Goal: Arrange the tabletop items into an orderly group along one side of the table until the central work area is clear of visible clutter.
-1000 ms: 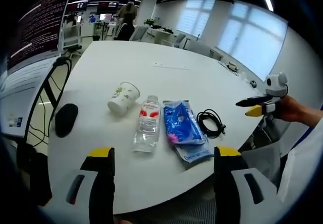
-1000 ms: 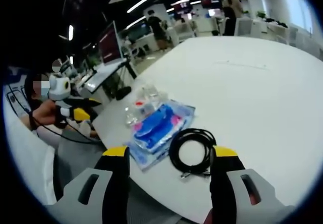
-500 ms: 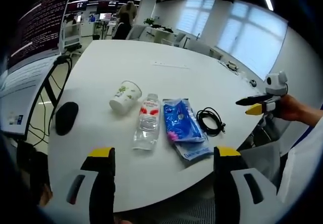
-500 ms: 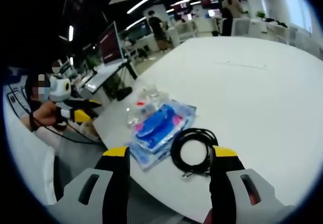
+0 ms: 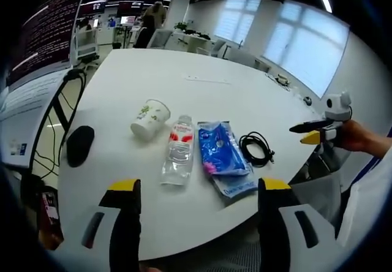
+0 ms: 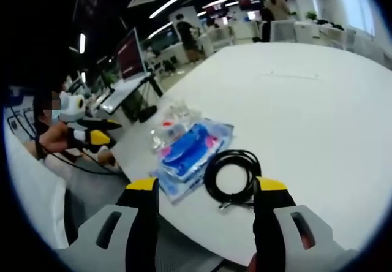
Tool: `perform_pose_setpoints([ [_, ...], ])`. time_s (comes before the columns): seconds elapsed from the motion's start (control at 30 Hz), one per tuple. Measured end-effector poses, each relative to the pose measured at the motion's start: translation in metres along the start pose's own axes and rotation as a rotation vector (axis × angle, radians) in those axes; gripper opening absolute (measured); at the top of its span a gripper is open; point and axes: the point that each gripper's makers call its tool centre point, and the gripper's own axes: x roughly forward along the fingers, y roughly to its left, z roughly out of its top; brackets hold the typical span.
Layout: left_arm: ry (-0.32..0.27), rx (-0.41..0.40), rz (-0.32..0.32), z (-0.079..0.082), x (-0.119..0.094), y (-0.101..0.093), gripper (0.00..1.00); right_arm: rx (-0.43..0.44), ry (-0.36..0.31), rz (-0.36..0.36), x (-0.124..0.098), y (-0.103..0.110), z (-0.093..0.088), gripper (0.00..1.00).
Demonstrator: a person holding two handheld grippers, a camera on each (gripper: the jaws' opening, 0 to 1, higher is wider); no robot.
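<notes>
1. Left gripper (image 5: 195,189) has its jaws spread wide, holding nothing, above the table (image 5: 202,70) edge.
2. Right gripper (image 6: 205,189) is likewise released, just short of the cable (image 6: 231,177).
3. Along the near edge, in a row: mouse (image 5: 79,145), cup (image 5: 149,119) on its side, bottle (image 5: 179,149), blue pack (image 5: 222,154), cable (image 5: 256,148).
4. Monitor (image 5: 43,27) stands beyond the mouse.

On the table (image 5: 202,88), the cup (image 5: 149,119) lies at 9 o'clock of the bottle (image 5: 179,149); pouch (image 5: 222,154) and cable (image 5: 256,148) follow toward 3 o'clock.

No legible text on anything
</notes>
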Motion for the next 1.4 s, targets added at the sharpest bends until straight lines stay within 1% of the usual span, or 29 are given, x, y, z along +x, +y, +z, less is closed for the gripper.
perform_pose_setpoints([
  [0.2, 0.005, 0.004, -0.002, 0.002, 0.004, -0.002, 0.78, 0.009, -0.005, -0.011, -0.004, -0.004, -0.002, 0.6],
  [0.4, 0.002, 0.007, -0.008, 0.008, 0.008, -0.006, 0.77, 0.016, -0.009, -0.018, -0.007, -0.007, -0.003, 0.59],
  [0.53, -0.004, -0.004, -0.006, 0.011, 0.011, -0.005, 0.75, 0.02, -0.014, -0.023, -0.009, -0.008, -0.003, 0.58],
  [0.73, 0.0, -0.001, -0.001, 0.011, 0.013, -0.004, 0.74, 0.031, -0.022, -0.025, -0.01, -0.008, -0.005, 0.57],
  [0.9, 0.002, -0.007, 0.017, 0.012, 0.015, 0.002, 0.71, 0.028, -0.028, -0.019, -0.012, -0.005, -0.004, 0.57],
  [1.07, 0.024, -0.014, 0.037, 0.01, 0.021, 0.009, 0.69, 0.037, -0.033, -0.026, -0.016, -0.007, -0.008, 0.56],
  [1.23, 0.041, -0.009, 0.05, 0.013, 0.028, 0.014, 0.67, 0.056, -0.039, -0.031, -0.019, -0.007, -0.014, 0.56],
  [1.33, 0.043, -0.024, 0.055, 0.016, 0.032, 0.016, 0.64, 0.065, -0.037, -0.032, -0.02, -0.007, -0.018, 0.55],
  [1.4, 0.044, -0.033, 0.054, 0.019, 0.037, 0.017, 0.63, 0.066, -0.035, -0.032, -0.021, -0.006, -0.019, 0.55],
])
